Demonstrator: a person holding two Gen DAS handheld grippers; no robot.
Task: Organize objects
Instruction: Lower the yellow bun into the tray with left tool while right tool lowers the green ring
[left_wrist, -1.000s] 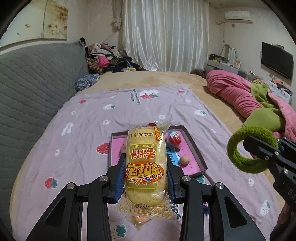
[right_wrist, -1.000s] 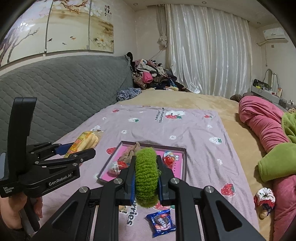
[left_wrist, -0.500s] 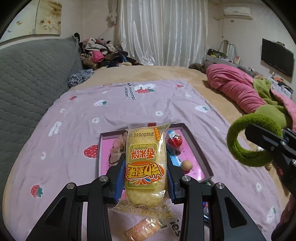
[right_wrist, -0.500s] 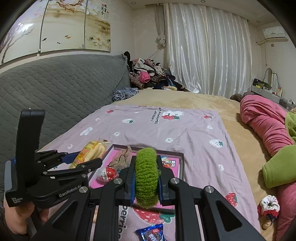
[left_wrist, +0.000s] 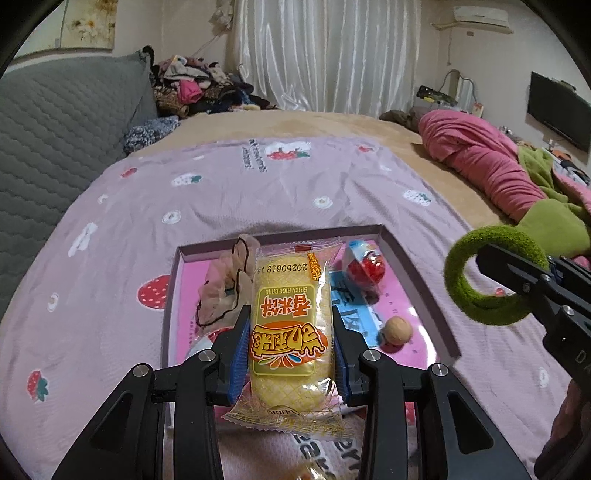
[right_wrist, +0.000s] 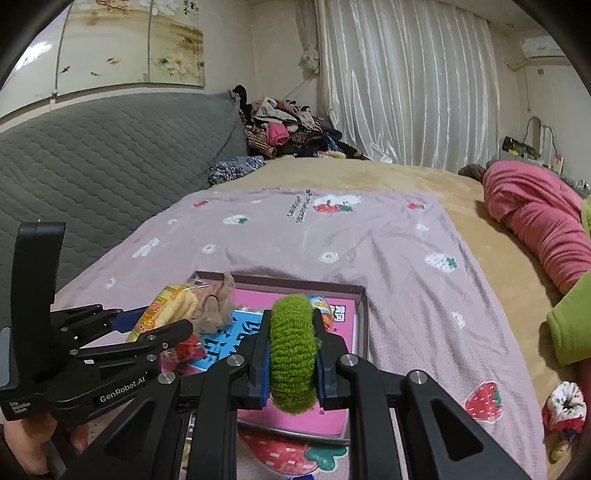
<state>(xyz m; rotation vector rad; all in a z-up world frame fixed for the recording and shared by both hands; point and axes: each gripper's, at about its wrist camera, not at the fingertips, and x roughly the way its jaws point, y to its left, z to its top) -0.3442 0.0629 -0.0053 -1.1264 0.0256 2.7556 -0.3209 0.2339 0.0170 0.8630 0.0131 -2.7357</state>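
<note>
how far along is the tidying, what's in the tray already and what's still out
Partly done. The tray already holds a beige frilly cloth, a red wrapped sweet and a small round ball. In hand: the left tongs grip a yellow rice cake packet, the right tongs a green hair tie, both over the tray. Left out: a red and white hair tie beside the purple cloth.

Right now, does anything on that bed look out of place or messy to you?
Yes. One hair scrunchie with a red and white pattern lies alone by the bed's right edge, off the purple sheet and far from the pink tray where the other small things sit. The heap of clothes by the curtain looks untidy too.
</note>
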